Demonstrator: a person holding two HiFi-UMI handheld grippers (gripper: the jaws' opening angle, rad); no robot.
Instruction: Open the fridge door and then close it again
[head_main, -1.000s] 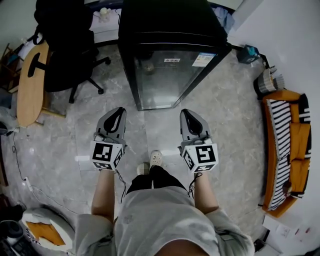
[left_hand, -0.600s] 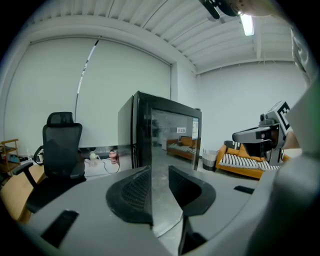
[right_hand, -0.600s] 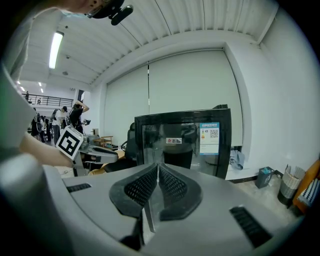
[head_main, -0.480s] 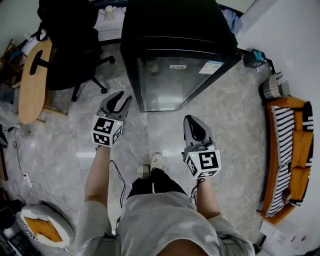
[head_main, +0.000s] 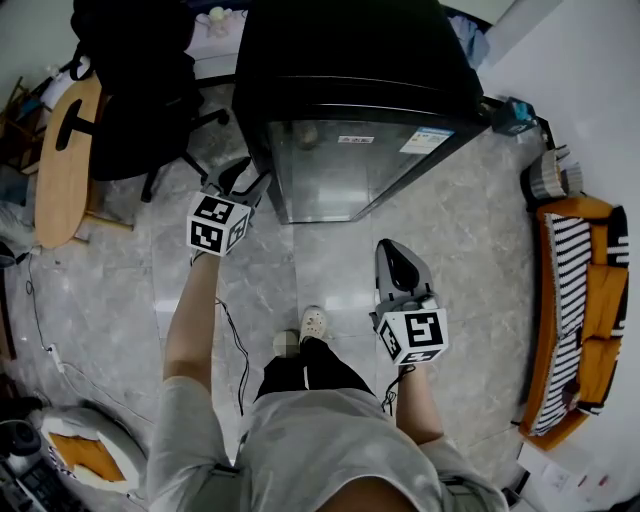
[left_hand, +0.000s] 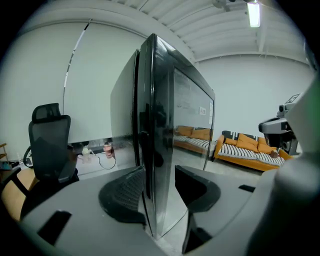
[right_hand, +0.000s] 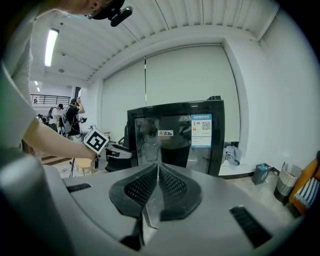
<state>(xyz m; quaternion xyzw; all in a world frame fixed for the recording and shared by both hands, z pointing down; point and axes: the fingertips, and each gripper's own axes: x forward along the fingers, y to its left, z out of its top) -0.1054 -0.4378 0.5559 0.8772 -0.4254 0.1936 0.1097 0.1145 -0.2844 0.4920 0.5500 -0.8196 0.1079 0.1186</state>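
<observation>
Your left gripper has come up off the open floor to the fridge's left front corner. Its jaws are opening, with the edge of the door between them, unclamped. The door looks shut. Your right gripper has dropped slightly back from the fridge, jaws together, empty.

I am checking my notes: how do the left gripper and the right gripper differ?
The left gripper has jaws opening around the edge of the fridge door; the right gripper has jaws together, empty. The left gripper is at the fridge; the right gripper is well short of it. Both point toward the fridge.
</observation>
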